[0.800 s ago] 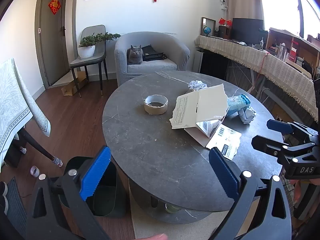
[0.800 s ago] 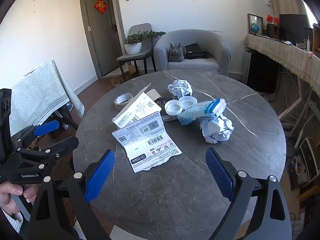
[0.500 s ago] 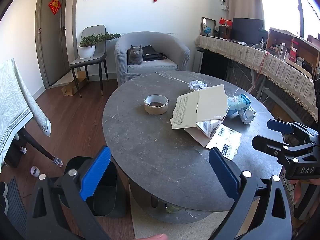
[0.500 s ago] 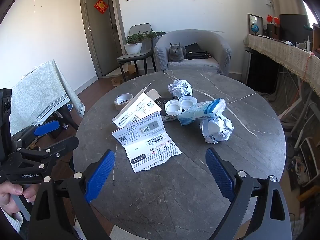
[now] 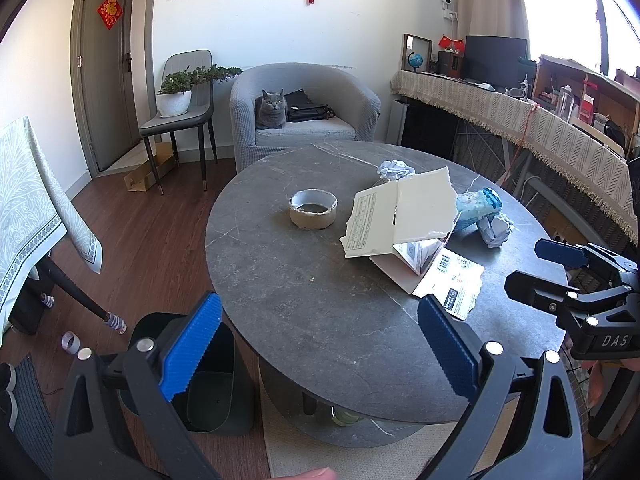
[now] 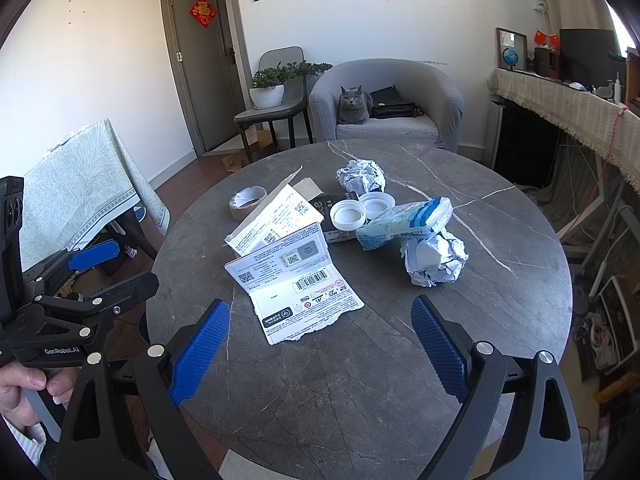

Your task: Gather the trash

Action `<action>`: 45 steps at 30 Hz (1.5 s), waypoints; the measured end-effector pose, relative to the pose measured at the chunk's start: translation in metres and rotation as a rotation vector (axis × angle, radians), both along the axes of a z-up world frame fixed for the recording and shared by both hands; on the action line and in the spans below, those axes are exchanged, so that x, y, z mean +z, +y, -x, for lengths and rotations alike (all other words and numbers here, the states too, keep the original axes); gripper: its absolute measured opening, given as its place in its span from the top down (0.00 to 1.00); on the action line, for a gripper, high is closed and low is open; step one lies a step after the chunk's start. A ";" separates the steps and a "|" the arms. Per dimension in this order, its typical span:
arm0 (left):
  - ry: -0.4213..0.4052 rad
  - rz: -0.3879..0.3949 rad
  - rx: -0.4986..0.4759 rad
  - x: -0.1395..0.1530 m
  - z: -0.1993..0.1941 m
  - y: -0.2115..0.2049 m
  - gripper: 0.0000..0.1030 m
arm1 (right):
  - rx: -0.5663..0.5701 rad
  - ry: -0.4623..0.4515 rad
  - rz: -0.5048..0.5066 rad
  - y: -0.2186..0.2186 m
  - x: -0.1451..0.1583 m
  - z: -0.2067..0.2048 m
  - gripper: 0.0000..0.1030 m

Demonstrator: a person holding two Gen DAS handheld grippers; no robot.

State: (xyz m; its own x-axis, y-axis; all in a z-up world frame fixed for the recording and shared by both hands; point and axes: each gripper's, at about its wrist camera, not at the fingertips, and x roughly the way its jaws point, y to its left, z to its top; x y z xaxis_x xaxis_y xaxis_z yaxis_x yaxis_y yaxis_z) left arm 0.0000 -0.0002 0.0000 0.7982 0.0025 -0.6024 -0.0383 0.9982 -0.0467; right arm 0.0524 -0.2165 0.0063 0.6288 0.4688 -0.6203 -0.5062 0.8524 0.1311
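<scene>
Sunlit living room, white walls, and dead centre sits a round dark marble-look table [image 6: 500,320] carrying all the clutter. Behind it, a grey armchair [image 6: 400,92] with a grey cat [image 6: 353,106] settled on the seat beside a black bag. Down on the floor at the table's left edge stands a dark trash bin [image 5: 208,392], mouth up, seen past the left gripper's finger.

On to the trash itself. Biggest piece: a torn white cardboard mailer [image 6: 296,276], folded open and tented near the middle of the table, barcode flap lying flat toward the camera. Just right of it, a blue-and-white plastic packet [image 6: 404,220] rests on top of a crumpled paper ball [image 6: 434,258]. A second crumpled ball [image 6: 360,174] lies farther back. Between them, two white lids [image 6: 348,216] sit side by side on a dark flat box. Off to the left, a nearly spent tape roll [image 5: 313,209] stands apart.

Left gripper [image 5: 316,350] hovers over the near table edge, jaws spread wide, nothing between them. Right gripper [image 6: 320,350] hovers short of the mailer, jaws likewise released and empty. A hand [image 6: 24,392] grips the left tool's handle.
</scene>
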 end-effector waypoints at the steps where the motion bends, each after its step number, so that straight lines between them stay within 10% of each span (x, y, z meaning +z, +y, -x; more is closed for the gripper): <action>1: 0.000 -0.001 0.000 0.000 0.000 0.000 0.03 | 0.000 0.000 0.000 0.000 0.000 0.000 0.10; 45: 0.003 0.001 0.006 -0.001 -0.001 0.012 0.03 | 0.011 -0.002 0.002 0.012 -0.003 0.000 0.10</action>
